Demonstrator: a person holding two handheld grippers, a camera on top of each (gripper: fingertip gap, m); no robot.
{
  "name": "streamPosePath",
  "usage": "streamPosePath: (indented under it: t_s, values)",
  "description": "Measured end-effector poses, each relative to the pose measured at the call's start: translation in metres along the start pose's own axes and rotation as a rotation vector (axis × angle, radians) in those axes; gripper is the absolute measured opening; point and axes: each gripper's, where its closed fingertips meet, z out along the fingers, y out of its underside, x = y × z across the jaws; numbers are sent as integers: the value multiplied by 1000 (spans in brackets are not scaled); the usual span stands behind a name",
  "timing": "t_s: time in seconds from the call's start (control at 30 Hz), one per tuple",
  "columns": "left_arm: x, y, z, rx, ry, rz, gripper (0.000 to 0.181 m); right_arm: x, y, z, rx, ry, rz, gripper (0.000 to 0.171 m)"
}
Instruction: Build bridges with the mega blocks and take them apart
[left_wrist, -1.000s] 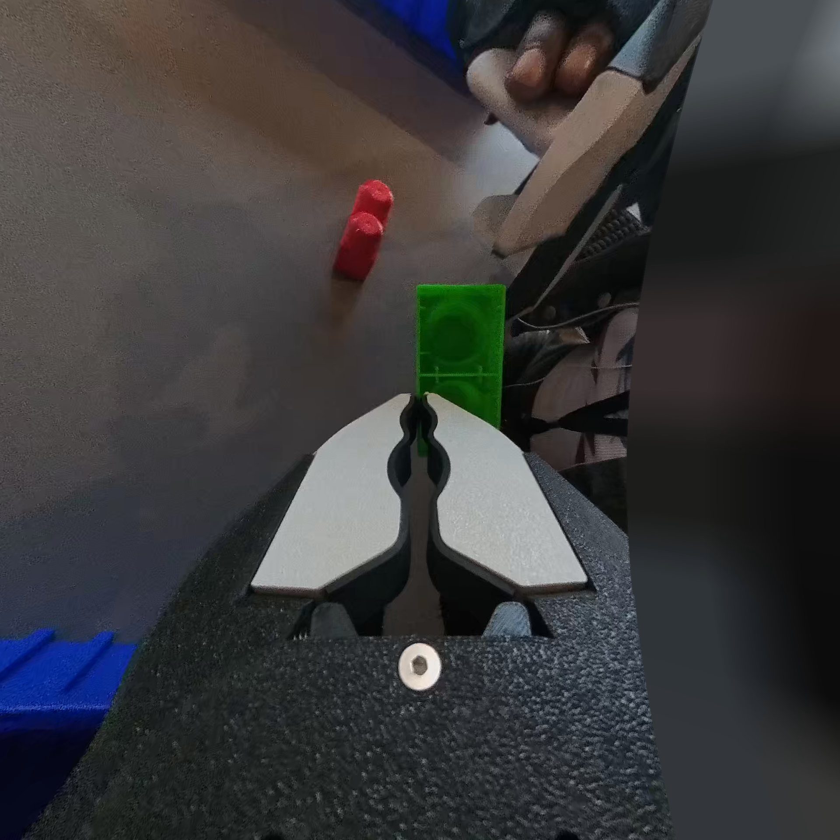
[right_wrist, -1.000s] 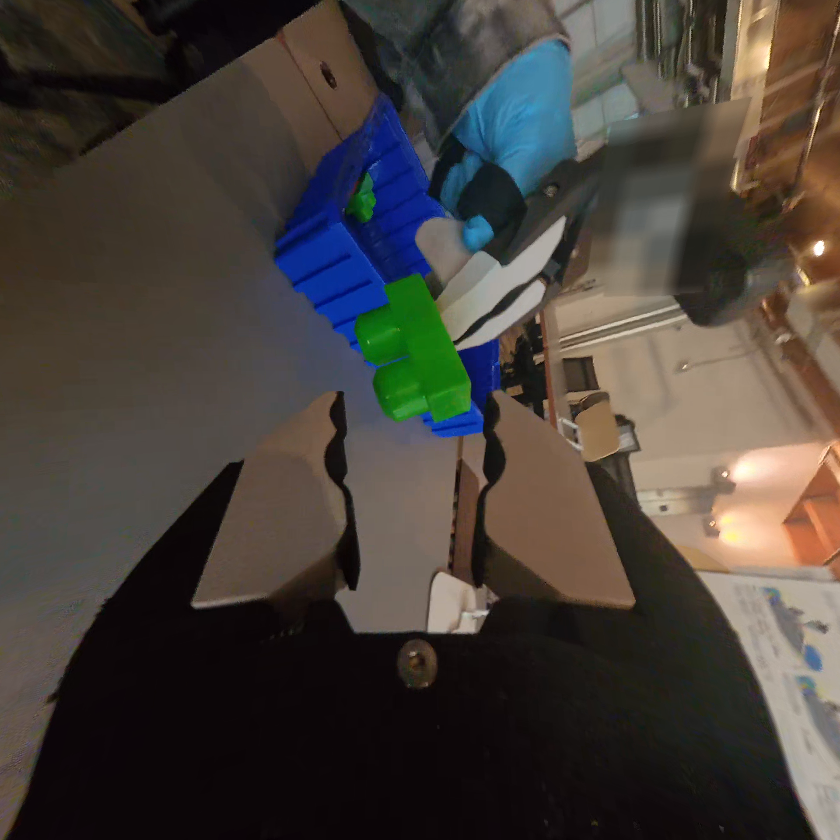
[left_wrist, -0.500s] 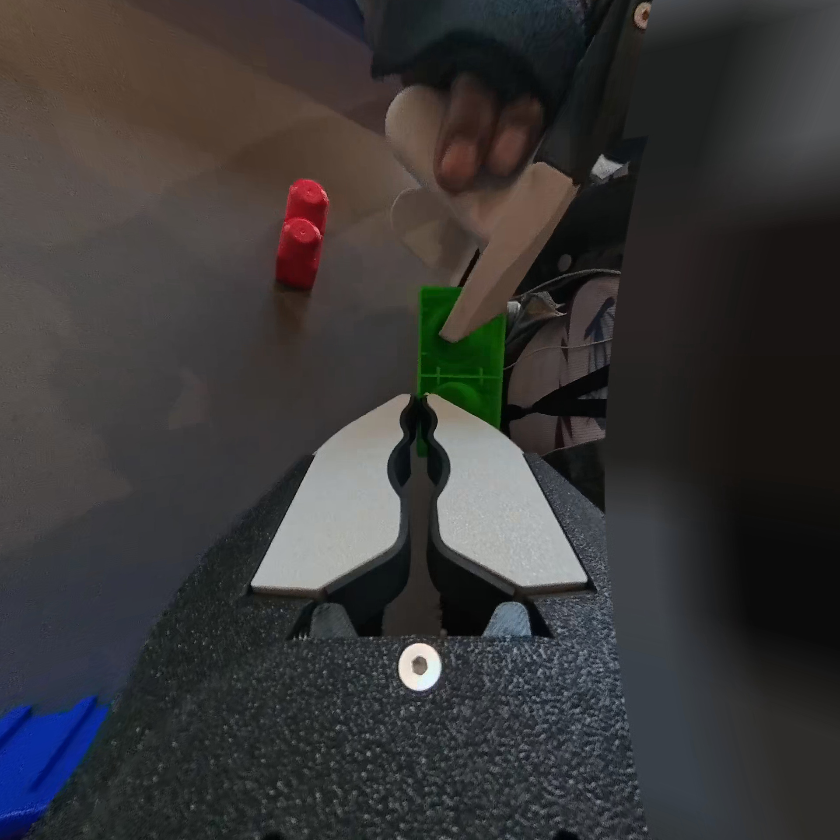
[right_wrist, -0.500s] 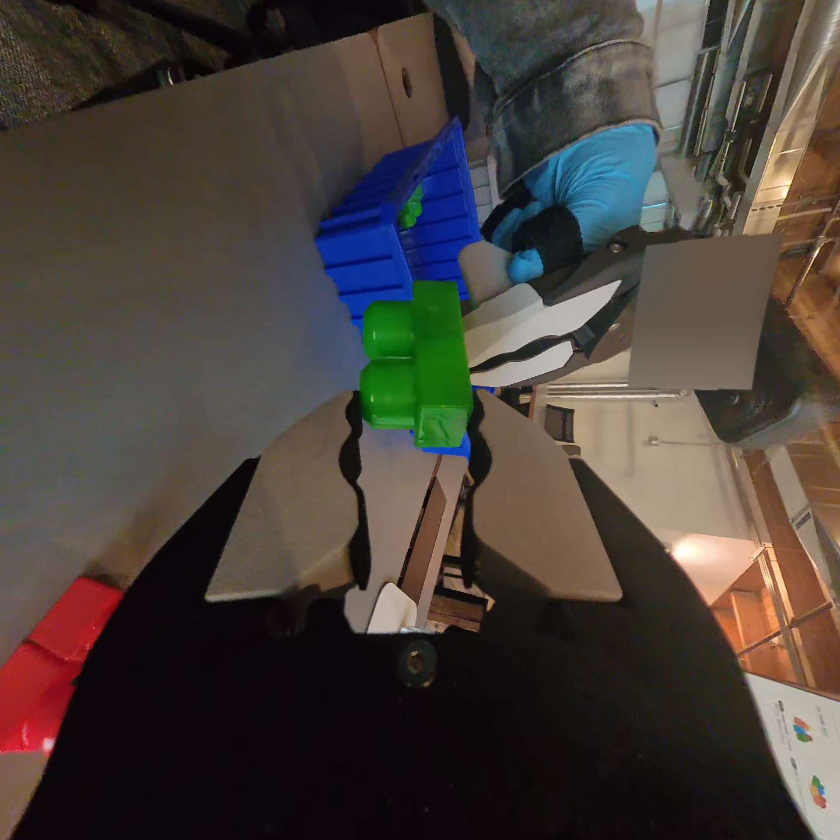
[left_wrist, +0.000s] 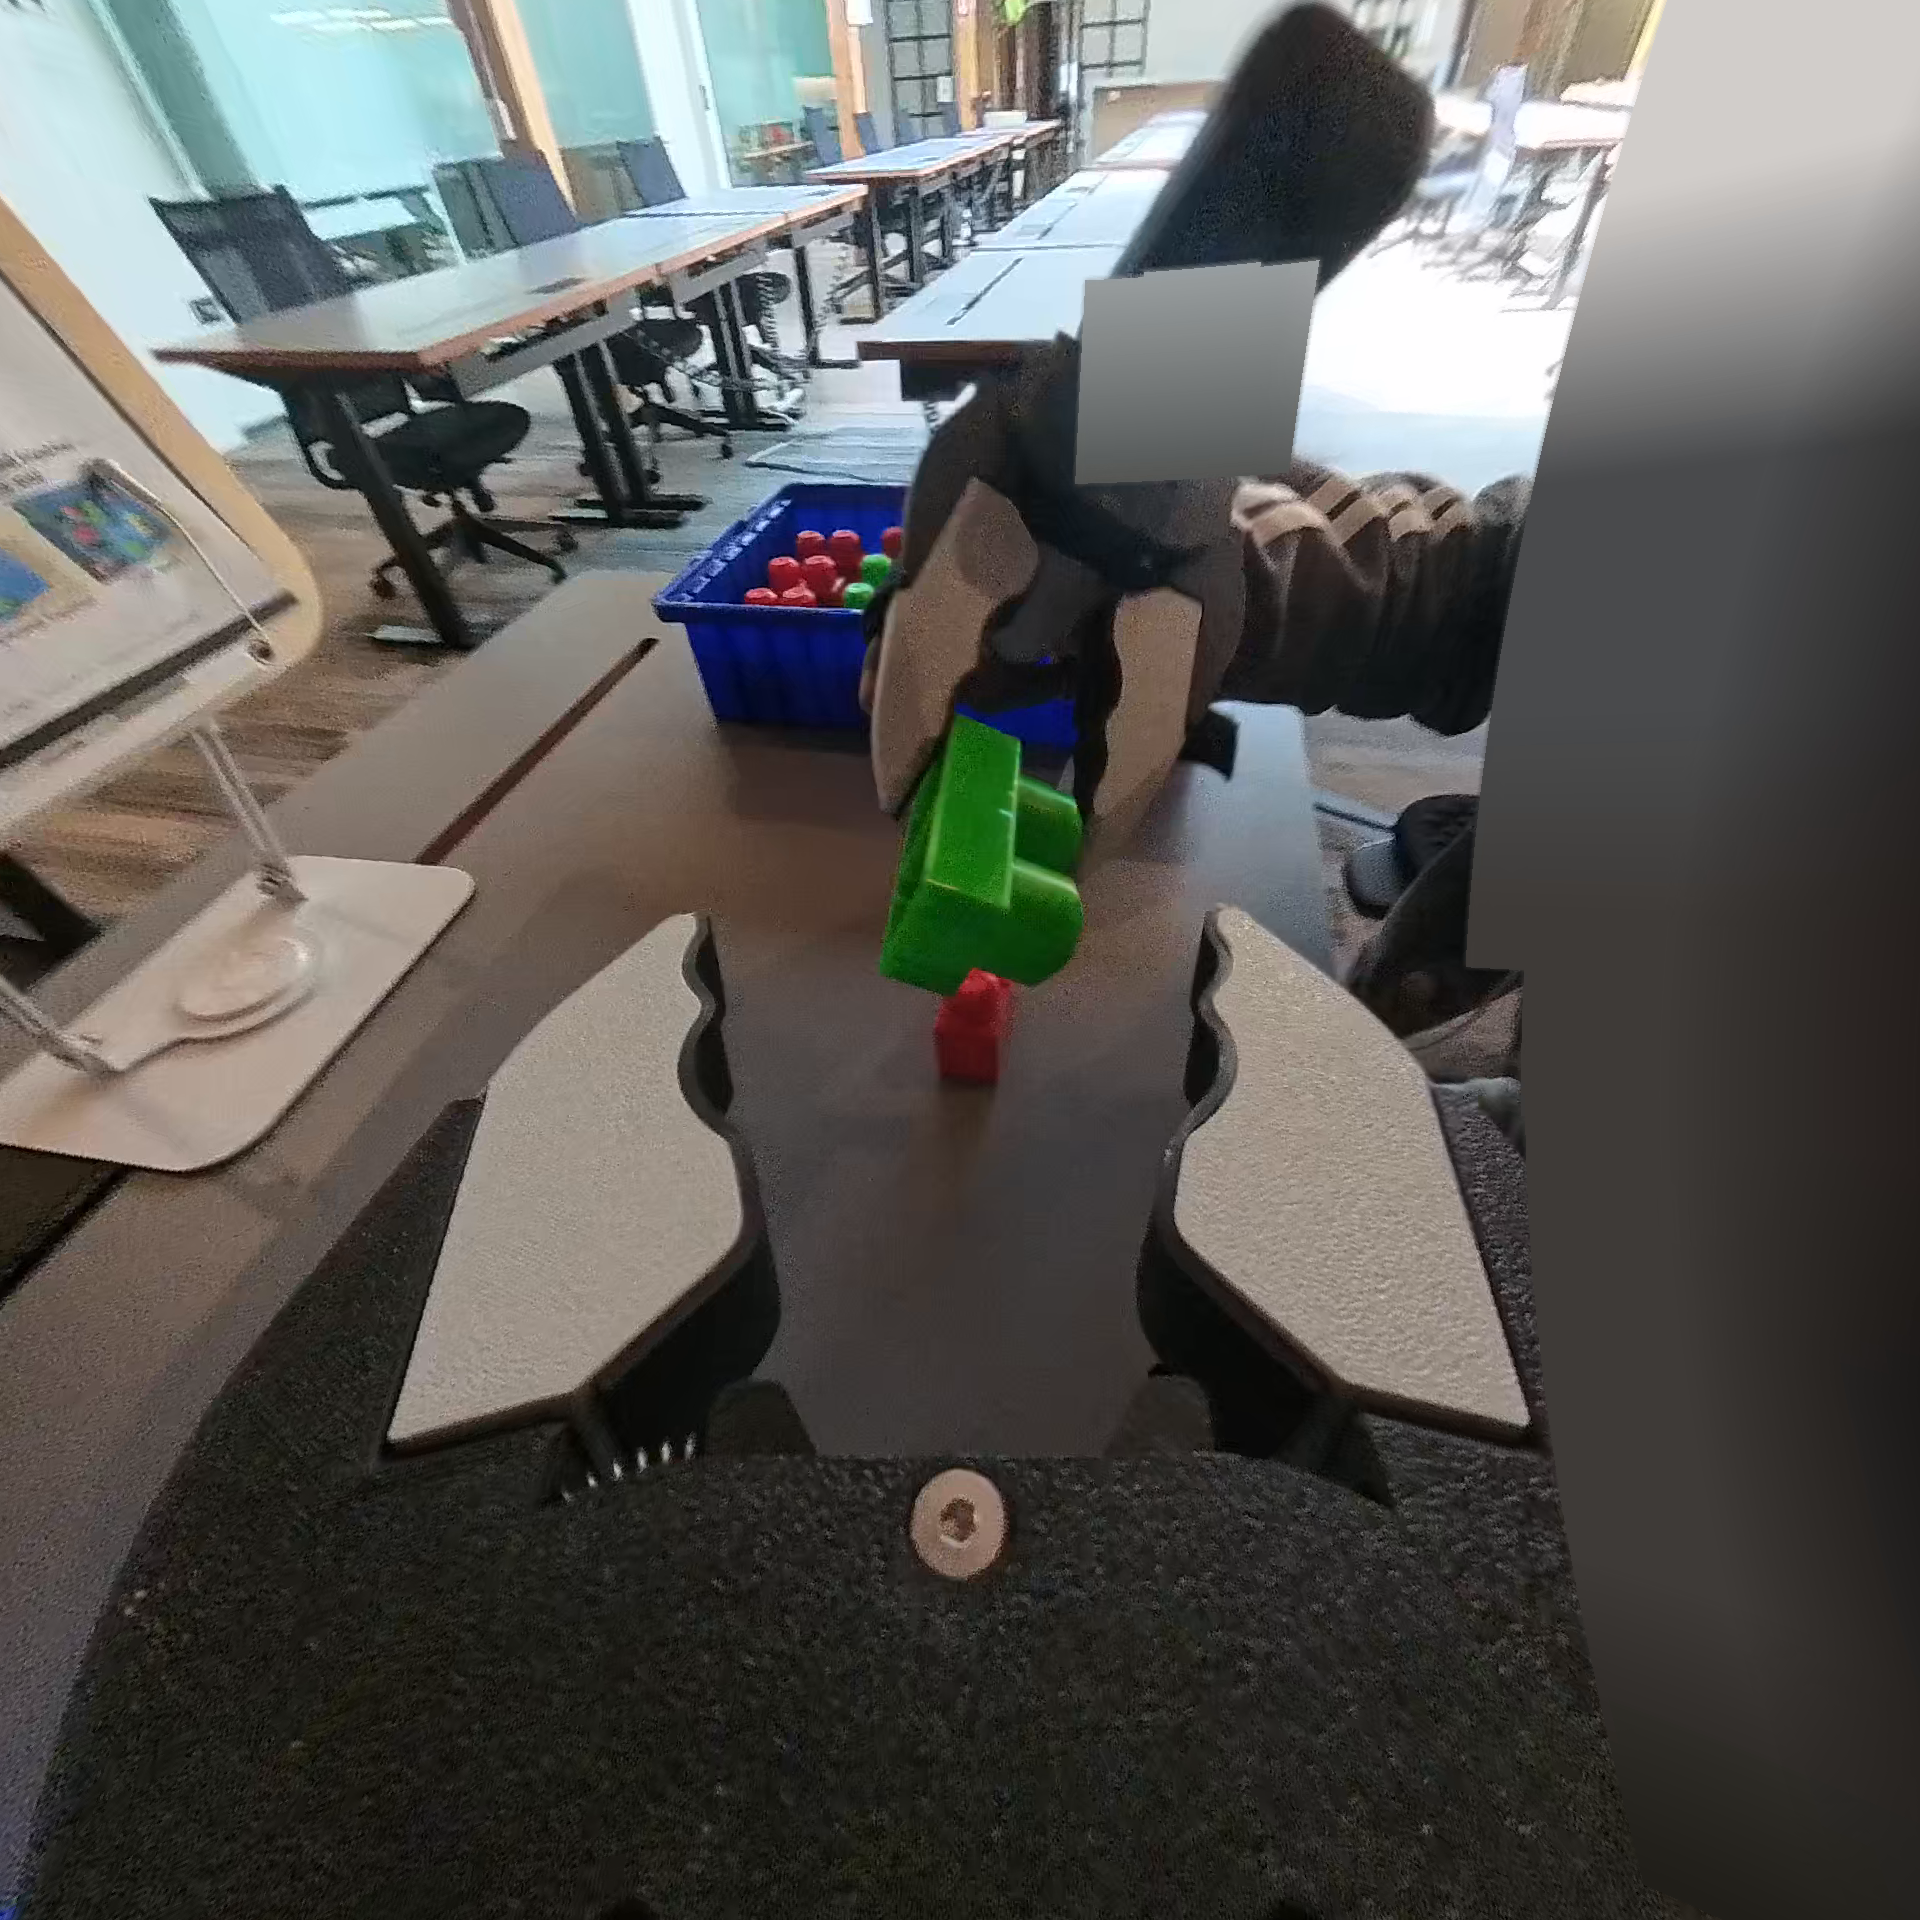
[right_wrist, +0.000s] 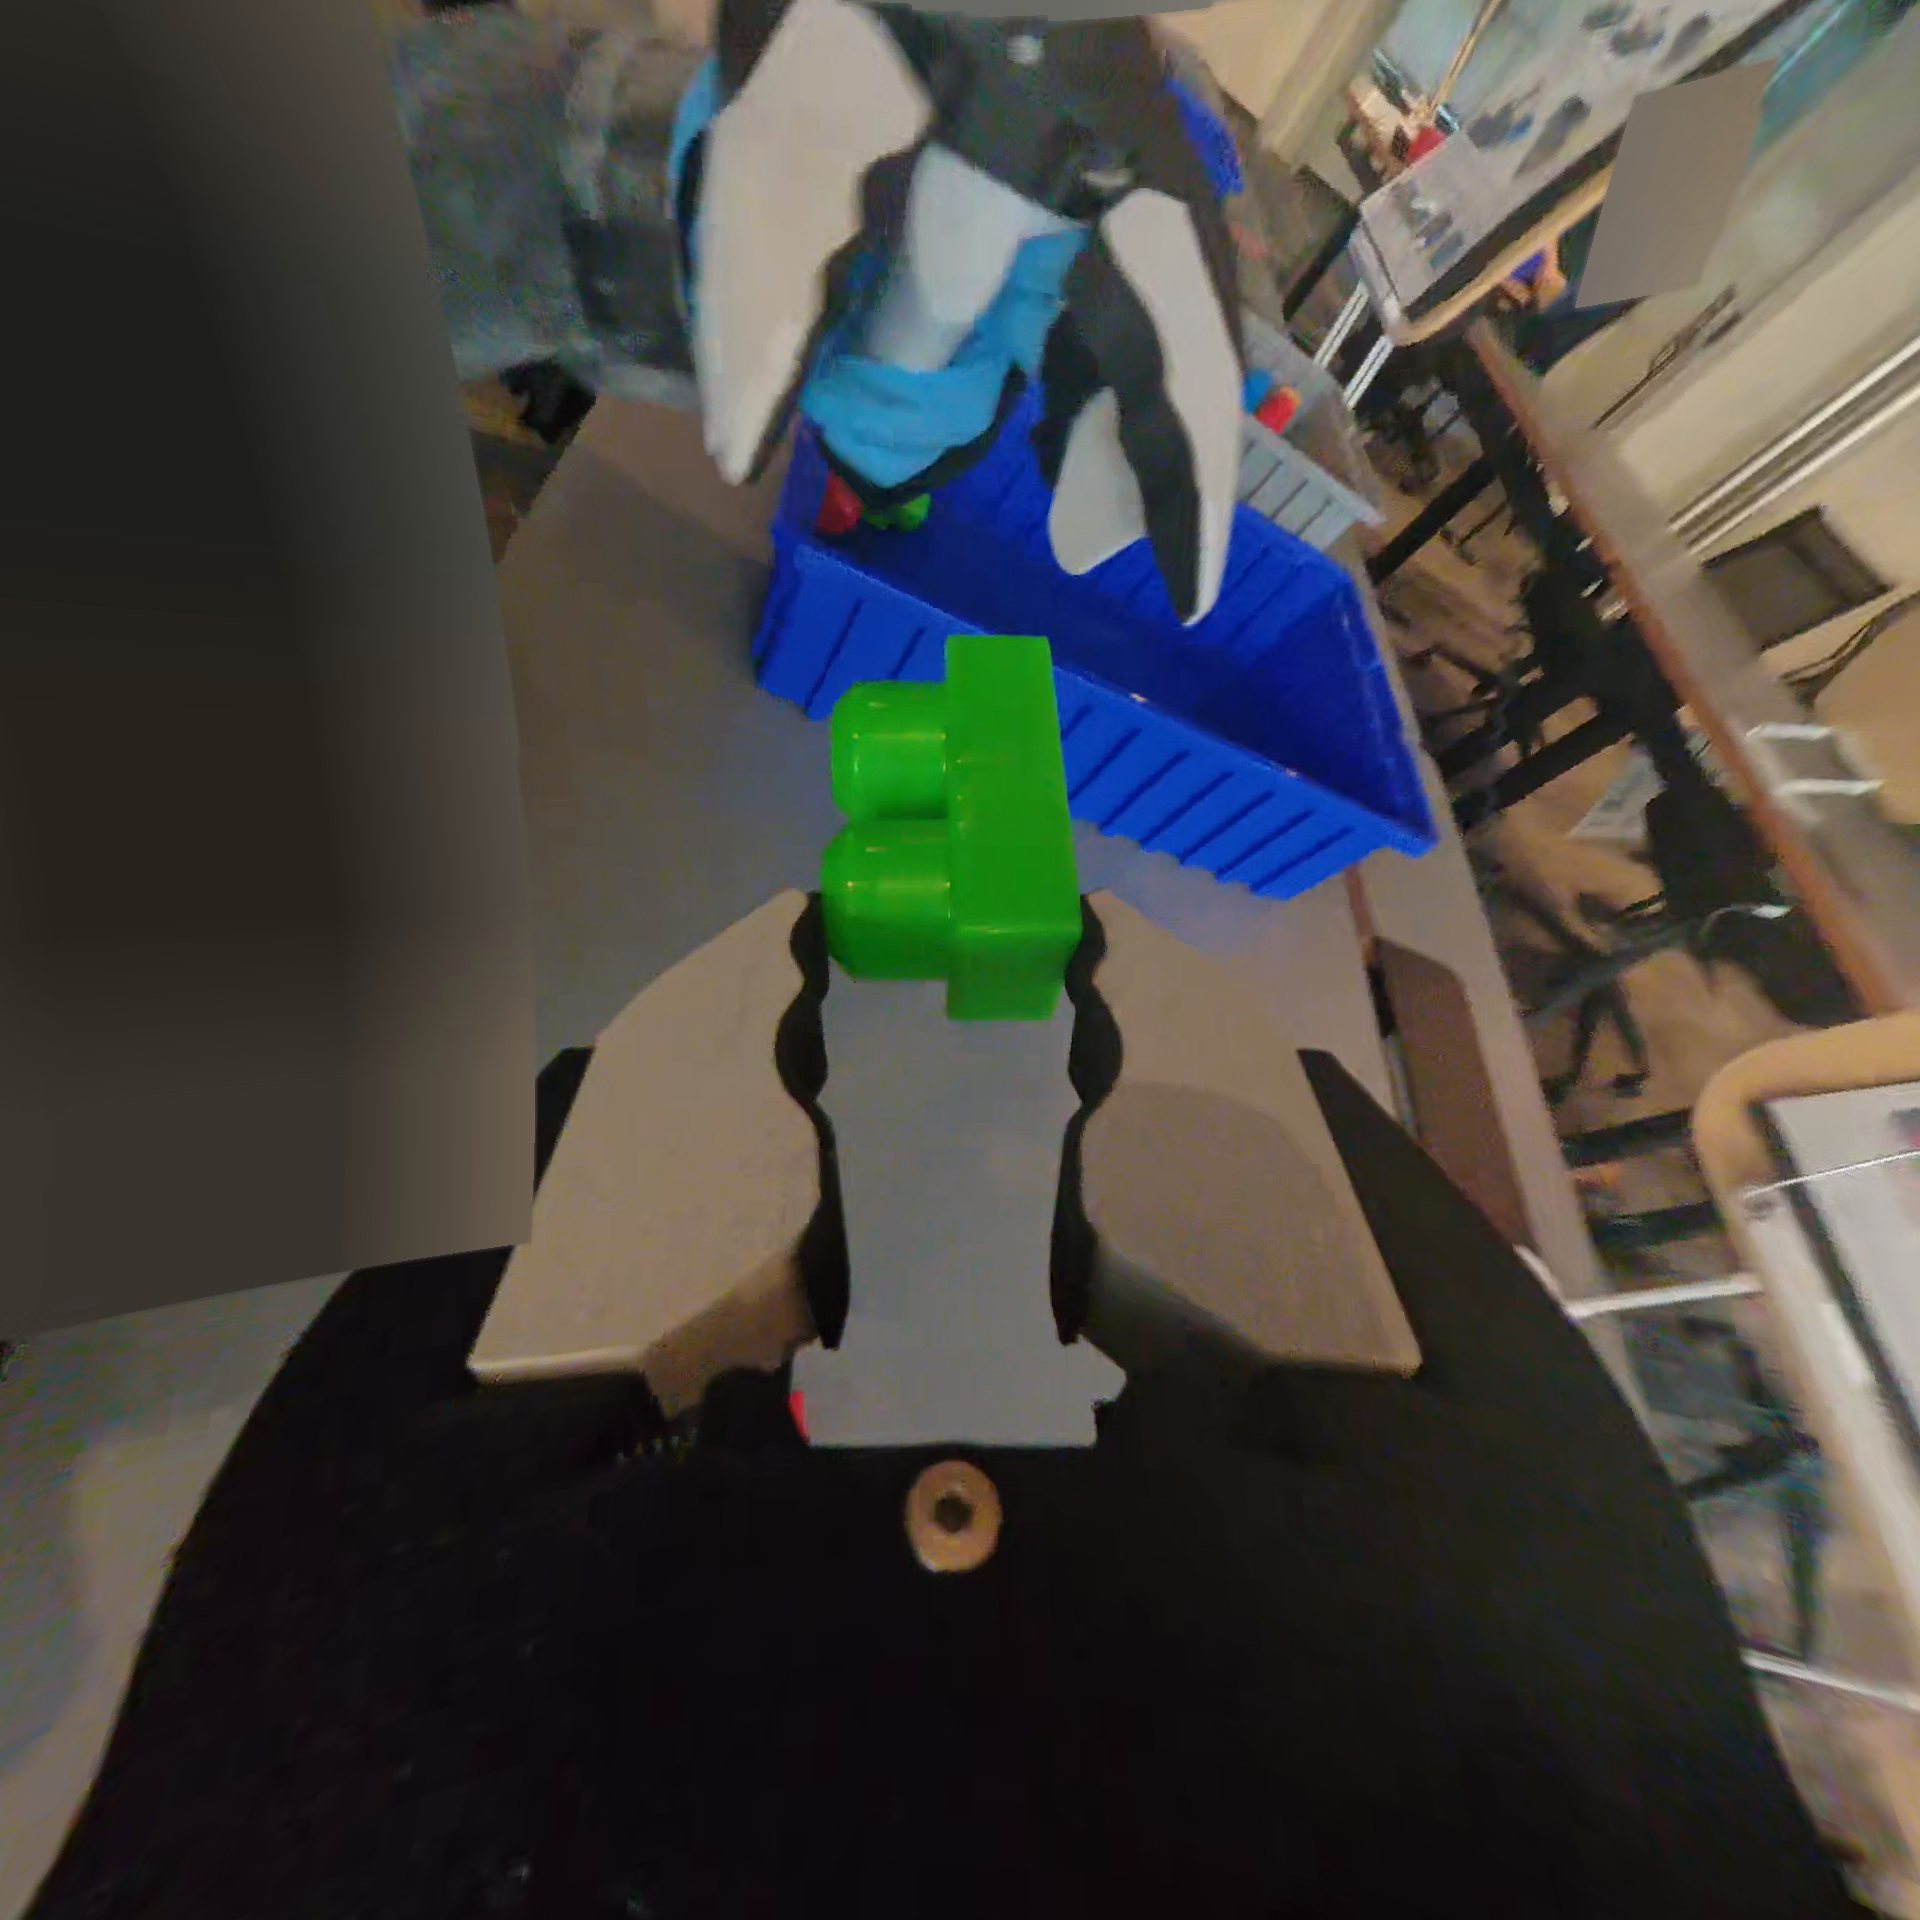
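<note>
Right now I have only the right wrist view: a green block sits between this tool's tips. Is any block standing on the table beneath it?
Observer: Yes. The left wrist view shows a red block standing studs up on the table, just below the green block.
Reviewer: Are the two touching?
Observer: I cannot tell; they overlap in that picture. It does show the green block hanging tilted in the right tool.
Reviewer: The left tool hides most of the bin from me. What is inside?
Observer: Several loose red blocks and a few loose green blocks lie in the blue bin.
</note>
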Motion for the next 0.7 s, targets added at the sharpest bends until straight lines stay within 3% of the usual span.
streamPosePath:
  t_s: [0.17,0.7]
  values:
    - [5,20,24,-45,-81,139,84,-1,-4,1,47,-50,116,44]
    - [11,33,40,-32,4,108,45,-10,5,8,25,-123,180,44]
